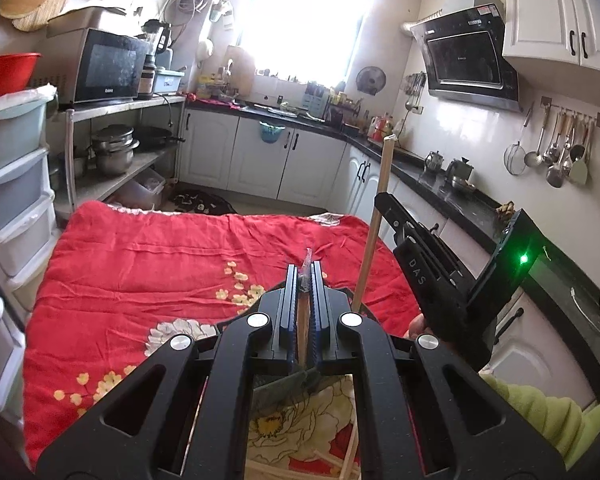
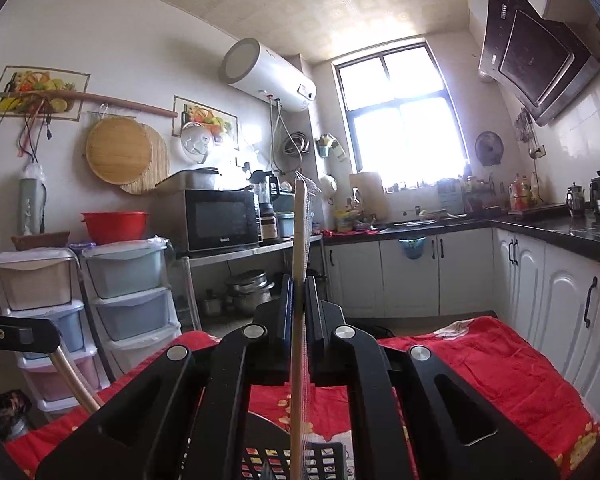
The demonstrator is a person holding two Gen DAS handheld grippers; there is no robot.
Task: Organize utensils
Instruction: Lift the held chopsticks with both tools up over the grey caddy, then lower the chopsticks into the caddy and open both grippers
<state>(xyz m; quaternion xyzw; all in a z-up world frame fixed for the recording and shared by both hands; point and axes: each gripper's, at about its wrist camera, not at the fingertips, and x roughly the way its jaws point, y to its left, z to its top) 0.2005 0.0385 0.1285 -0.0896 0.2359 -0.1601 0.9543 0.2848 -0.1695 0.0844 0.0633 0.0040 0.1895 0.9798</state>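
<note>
Above the black basket, a chopstick is clamped upright in the closed right gripper, presumably for lowering in, while a plastic wrapper is pinched in the closed left gripper.

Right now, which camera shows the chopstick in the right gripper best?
The left wrist view: the chopstick stands clear beside the right gripper. The right wrist view shows it close up, partly hidden between shut fingers.
</note>
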